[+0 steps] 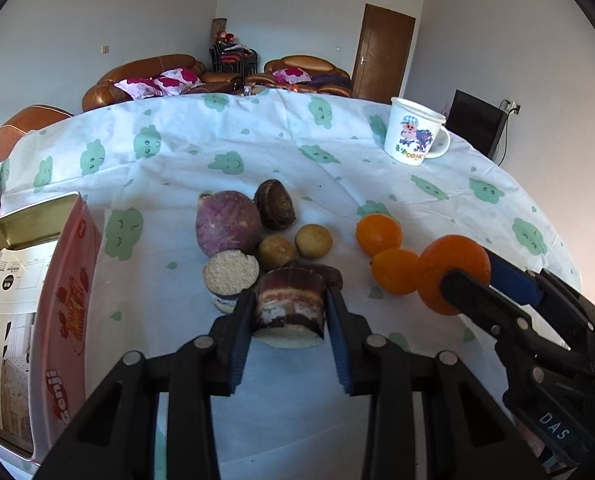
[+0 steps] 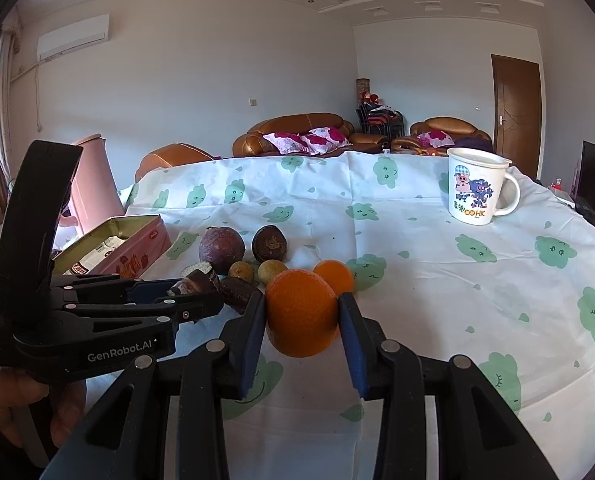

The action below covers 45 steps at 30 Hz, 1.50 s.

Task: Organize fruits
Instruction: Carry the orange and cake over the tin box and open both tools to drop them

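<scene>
White mug [image 2: 475, 190] at back right of the counter: cartoon print, "OOHK" under it in orange/blue, small green characters before it, not readable. Left tool [image 2: 201, 300] body, right wrist view: "GenRobot.AI" in white, plus small "Data Acquisition System" at its rear end. Right tool [image 1: 467, 286] body, left wrist view: "DAS" in white. Pink tin [image 1: 63, 320]: "genji" in white on the side wall near the bottom; red Chinese characters above, unreadable. Papers inside the tin: print too small.
</scene>
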Each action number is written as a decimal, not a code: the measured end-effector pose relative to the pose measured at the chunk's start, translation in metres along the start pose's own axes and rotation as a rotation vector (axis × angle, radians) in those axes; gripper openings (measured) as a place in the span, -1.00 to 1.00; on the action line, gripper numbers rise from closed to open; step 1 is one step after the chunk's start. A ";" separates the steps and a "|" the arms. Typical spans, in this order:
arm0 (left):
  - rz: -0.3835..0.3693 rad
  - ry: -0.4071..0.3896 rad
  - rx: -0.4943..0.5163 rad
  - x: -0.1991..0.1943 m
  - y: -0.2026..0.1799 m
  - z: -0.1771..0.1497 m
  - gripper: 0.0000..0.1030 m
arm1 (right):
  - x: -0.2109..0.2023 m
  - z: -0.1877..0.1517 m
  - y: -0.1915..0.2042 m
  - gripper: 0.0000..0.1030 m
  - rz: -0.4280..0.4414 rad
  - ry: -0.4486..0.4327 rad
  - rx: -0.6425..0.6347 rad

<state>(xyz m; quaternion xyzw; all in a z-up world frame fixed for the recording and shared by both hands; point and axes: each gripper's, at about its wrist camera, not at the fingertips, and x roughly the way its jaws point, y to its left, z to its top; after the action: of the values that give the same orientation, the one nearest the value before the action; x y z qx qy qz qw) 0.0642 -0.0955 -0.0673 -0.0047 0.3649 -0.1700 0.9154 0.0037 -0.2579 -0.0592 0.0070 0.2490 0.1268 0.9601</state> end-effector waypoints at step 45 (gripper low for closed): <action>0.147 -0.305 0.057 -0.059 -0.008 -0.007 -0.29 | -0.028 0.004 0.012 -0.25 0.069 -0.144 -0.050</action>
<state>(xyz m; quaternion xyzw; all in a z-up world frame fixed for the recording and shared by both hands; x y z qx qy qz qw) 0.0168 -0.0837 -0.0323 0.0222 0.2163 -0.1105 0.9698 -0.0205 -0.2530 -0.0414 0.0006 0.1758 0.1654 0.9704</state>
